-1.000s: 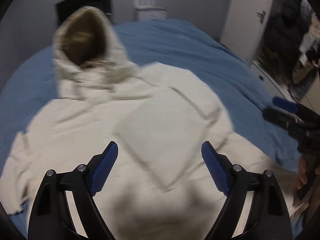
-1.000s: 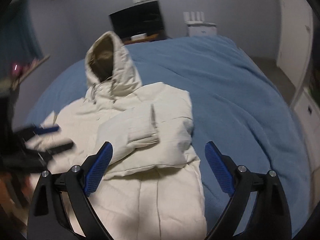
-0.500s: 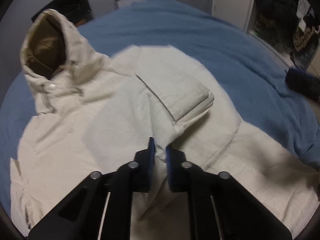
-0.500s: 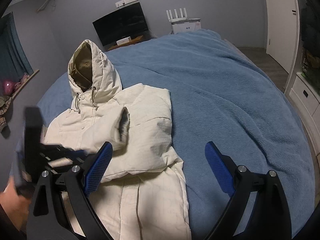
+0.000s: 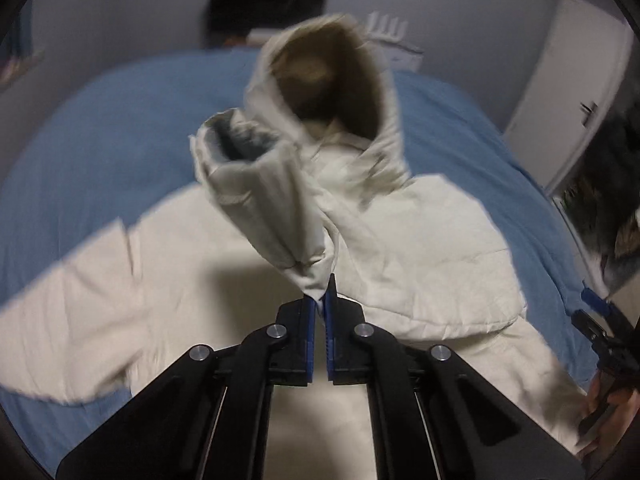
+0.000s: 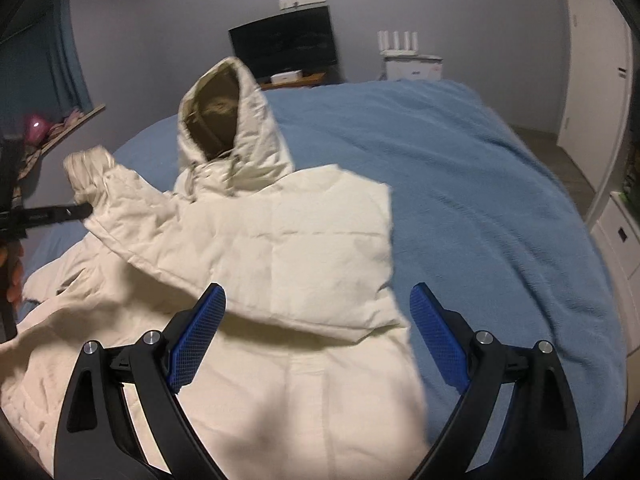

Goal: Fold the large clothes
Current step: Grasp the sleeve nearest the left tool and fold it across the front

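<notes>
A cream hooded padded jacket (image 6: 304, 240) lies on a blue bed (image 6: 460, 184), hood (image 6: 224, 120) toward the far end. My left gripper (image 5: 319, 302) is shut on the jacket's sleeve (image 5: 260, 192) and holds it lifted above the body, cuff pointing up. In the right wrist view the left gripper (image 6: 84, 210) holds that sleeve (image 6: 120, 200) out to the left. My right gripper (image 6: 318, 336) is open and empty above the jacket's lower body. It shows at the right edge of the left wrist view (image 5: 596, 304).
A dark TV (image 6: 284, 46) and a white router box (image 6: 412, 62) stand past the bed's far end. White cabinet doors (image 6: 596, 80) are on the right. A shelf with a pink object (image 6: 36, 128) is on the left.
My left gripper closed on the folded sleeve and has lifted it up and leftward, unfolding it off the jacket's chest. My right gripper stays open, hovering over the jacket's lower part.
</notes>
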Demonstrator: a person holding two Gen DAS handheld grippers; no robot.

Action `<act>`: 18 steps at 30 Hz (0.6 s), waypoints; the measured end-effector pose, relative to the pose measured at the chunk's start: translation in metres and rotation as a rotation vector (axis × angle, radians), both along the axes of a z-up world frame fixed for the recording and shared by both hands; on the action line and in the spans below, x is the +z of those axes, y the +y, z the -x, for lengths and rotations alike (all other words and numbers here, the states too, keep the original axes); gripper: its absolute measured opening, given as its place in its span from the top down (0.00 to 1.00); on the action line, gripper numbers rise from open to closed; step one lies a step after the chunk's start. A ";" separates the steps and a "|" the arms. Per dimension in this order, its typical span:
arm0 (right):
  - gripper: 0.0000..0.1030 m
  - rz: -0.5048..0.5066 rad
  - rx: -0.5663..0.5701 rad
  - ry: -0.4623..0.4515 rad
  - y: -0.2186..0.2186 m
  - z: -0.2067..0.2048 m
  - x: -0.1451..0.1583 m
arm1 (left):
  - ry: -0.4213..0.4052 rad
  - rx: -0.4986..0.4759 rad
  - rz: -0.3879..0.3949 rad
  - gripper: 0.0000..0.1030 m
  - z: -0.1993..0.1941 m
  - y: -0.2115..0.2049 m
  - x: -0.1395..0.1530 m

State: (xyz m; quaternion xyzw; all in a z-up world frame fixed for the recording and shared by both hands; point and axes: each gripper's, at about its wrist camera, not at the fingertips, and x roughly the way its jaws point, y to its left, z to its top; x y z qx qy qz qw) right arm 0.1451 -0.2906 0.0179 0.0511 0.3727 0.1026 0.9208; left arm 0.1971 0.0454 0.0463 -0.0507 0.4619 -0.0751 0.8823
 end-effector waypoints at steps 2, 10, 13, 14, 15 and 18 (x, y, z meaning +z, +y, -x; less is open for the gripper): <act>0.13 0.028 0.028 0.003 0.012 0.000 -0.003 | 0.067 0.022 0.014 0.96 -0.001 0.011 -0.021; 0.13 0.110 0.058 0.030 0.028 -0.001 -0.015 | 0.233 0.081 0.018 0.67 0.005 0.026 -0.069; 0.13 0.073 0.044 0.058 0.019 -0.005 -0.019 | 0.150 0.118 -0.056 0.35 0.018 0.028 -0.047; 0.13 0.058 0.041 0.066 0.016 -0.006 -0.018 | 0.124 0.110 -0.055 0.35 0.024 0.030 -0.040; 0.13 0.050 0.039 0.070 0.016 -0.008 -0.018 | 0.094 0.103 -0.059 0.34 0.029 0.029 -0.031; 0.13 0.044 0.028 0.072 0.021 -0.021 -0.016 | 0.042 0.058 -0.069 0.33 0.031 0.021 -0.016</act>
